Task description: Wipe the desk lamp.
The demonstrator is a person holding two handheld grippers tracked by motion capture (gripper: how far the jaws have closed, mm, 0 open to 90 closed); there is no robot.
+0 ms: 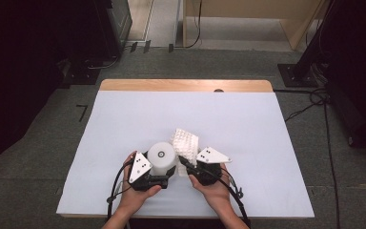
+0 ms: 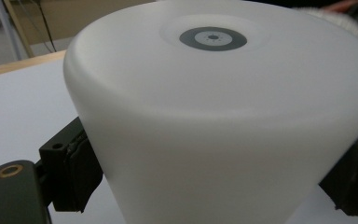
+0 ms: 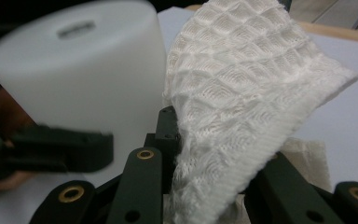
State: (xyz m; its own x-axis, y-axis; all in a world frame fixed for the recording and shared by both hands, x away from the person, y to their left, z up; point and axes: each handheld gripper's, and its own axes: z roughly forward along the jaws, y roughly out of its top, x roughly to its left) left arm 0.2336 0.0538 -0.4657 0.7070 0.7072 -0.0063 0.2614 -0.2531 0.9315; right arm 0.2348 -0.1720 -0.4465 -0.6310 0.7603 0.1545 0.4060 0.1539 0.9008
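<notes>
A white frosted cylinder (image 1: 161, 157) with a grey ring on its flat top stands on the table near the front edge. My left gripper (image 1: 158, 171) is shut on it, and both black pads (image 2: 77, 170) press its sides (image 2: 214, 116). To its right, my right gripper (image 1: 187, 165) is shut on a white waffle-weave cloth (image 1: 186, 142), which stands up out of the jaws and leans against the cylinder. In the right gripper view the cloth (image 3: 242, 102) rises from between my jaws (image 3: 209, 179), with the cylinder (image 3: 79, 79) just behind it on the left.
The table is covered by a white sheet (image 1: 195, 114), with a bare wooden strip (image 1: 186, 85) along the far edge. Grey floor, cables (image 1: 326, 124) and dark stands surround the table.
</notes>
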